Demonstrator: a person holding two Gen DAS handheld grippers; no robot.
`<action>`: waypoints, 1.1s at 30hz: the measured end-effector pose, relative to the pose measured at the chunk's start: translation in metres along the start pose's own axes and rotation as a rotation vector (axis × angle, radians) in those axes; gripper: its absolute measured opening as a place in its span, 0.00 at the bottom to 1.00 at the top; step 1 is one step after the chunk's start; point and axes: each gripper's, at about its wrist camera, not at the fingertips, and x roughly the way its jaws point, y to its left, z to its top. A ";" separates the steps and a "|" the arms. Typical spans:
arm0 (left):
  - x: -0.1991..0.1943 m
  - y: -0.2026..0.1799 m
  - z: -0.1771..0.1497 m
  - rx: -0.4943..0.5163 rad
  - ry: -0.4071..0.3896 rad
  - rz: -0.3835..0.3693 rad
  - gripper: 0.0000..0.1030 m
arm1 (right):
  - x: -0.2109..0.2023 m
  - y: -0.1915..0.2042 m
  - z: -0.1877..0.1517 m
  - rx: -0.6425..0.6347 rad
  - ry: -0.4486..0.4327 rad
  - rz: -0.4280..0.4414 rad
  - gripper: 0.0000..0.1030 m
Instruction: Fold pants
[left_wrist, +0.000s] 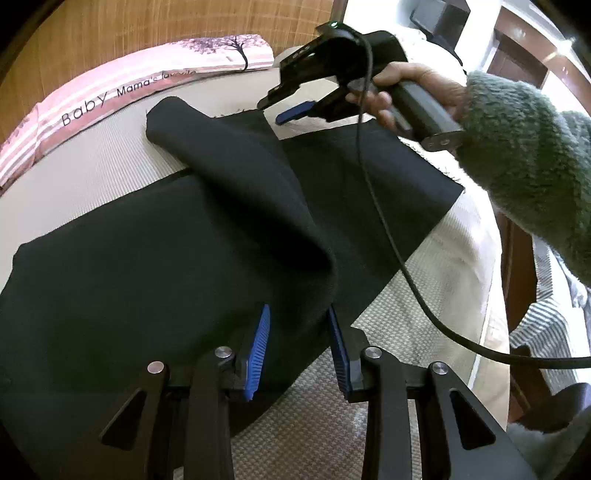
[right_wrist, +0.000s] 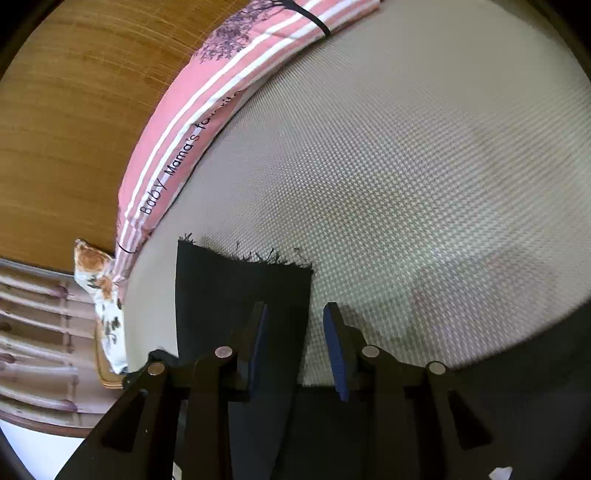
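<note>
Black pants (left_wrist: 155, 258) lay spread across a beige woven mat (left_wrist: 81, 184) on the bed, one fold of the cloth raised as a ridge running toward the near edge. The left gripper (left_wrist: 299, 347) pinched the near end of that ridge between its blue pads (left_wrist: 258, 347). The right gripper (right_wrist: 295, 347), held in a hand (left_wrist: 413, 88) with a grey-green knitted sleeve (left_wrist: 524, 155), hung over the frayed hem (right_wrist: 258, 258) at the far end, jaws parted and gripping nothing. A pink striped pillow (right_wrist: 207, 110) lay along the mat's far edge, against a wooden headboard (right_wrist: 74, 110).
</note>
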 end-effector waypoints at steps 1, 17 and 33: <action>0.001 0.000 0.000 0.000 0.002 0.003 0.32 | 0.003 0.000 0.002 -0.003 -0.007 0.017 0.28; 0.003 -0.007 0.000 0.018 0.012 0.034 0.30 | -0.066 0.020 0.001 -0.031 -0.187 0.175 0.05; -0.001 -0.033 -0.004 0.143 -0.033 0.137 0.46 | -0.151 -0.010 -0.047 0.080 -0.322 0.221 0.05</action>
